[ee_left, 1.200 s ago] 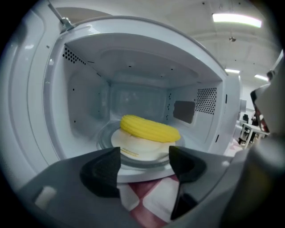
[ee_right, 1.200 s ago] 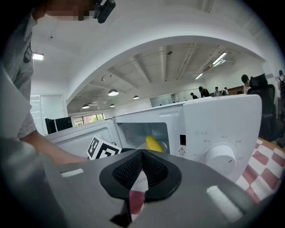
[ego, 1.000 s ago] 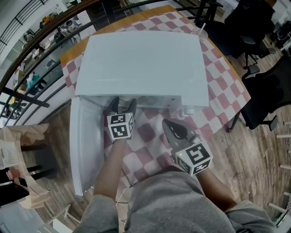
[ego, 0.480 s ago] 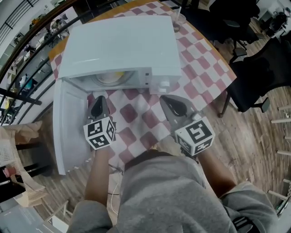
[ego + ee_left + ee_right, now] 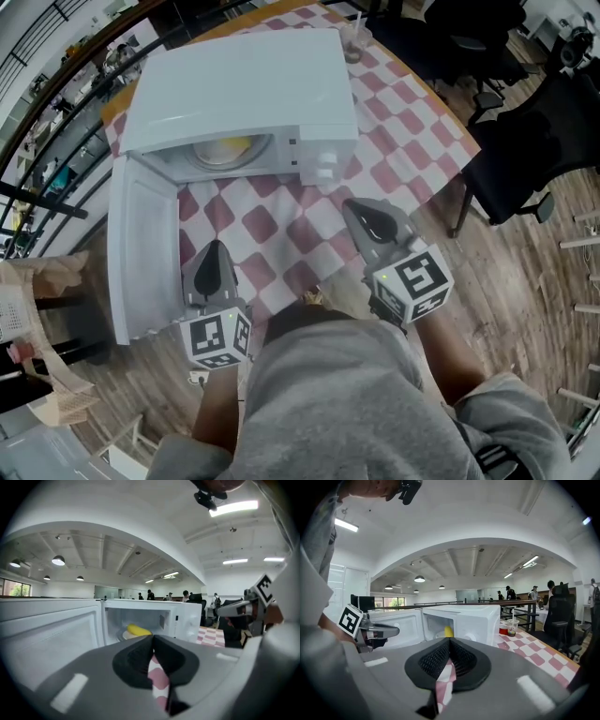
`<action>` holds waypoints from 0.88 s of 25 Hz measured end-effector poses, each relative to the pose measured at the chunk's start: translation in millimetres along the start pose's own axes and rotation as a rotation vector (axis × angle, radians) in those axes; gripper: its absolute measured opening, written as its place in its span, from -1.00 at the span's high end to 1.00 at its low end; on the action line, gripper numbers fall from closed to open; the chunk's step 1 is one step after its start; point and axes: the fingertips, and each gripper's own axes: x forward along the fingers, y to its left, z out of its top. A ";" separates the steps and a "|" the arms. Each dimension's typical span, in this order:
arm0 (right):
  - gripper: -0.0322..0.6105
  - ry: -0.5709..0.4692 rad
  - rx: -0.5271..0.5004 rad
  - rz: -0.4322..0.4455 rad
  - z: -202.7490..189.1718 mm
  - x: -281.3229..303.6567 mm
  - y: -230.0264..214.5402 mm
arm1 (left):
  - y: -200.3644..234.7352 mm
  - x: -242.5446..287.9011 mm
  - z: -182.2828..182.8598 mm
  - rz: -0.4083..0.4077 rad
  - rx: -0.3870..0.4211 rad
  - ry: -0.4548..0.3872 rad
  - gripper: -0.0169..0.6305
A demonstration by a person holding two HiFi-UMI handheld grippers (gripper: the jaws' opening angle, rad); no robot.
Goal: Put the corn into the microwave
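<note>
The yellow corn [image 5: 234,147] lies on a pale plate inside the white microwave [image 5: 244,89], whose door [image 5: 141,253] hangs open to the left. The corn [image 5: 139,630] also shows in the left gripper view, and the corn [image 5: 448,631] in the right gripper view. My left gripper [image 5: 215,247] is shut and empty, held back from the opening over the checked cloth. My right gripper [image 5: 359,206] is shut too, empty, in front of the microwave's control side. The left gripper [image 5: 153,641] and the right gripper [image 5: 449,644] both point at the open cavity.
A red-and-white checked cloth [image 5: 281,225] covers the round table. A clear cup with a straw [image 5: 353,42] stands behind the microwave. Black office chairs [image 5: 525,141] stand at the right, and a railing [image 5: 56,112] runs along the left. The open door juts out past the table's edge.
My left gripper has drawn back out of the microwave opening towards me, empty, with the corn left inside. The right gripper has shifted back a little.
</note>
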 end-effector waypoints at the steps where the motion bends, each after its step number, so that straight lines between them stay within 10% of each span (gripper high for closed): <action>1: 0.91 -0.002 0.002 -0.003 -0.4 -2.4 1.9 | -3.8 -5.2 -0.6 -0.011 -0.001 0.000 0.91; 22: 0.91 -0.033 -0.014 0.005 -10.7 -108.9 153.3 | -2.9 -210.5 -6.0 -0.026 -0.024 -0.101 0.91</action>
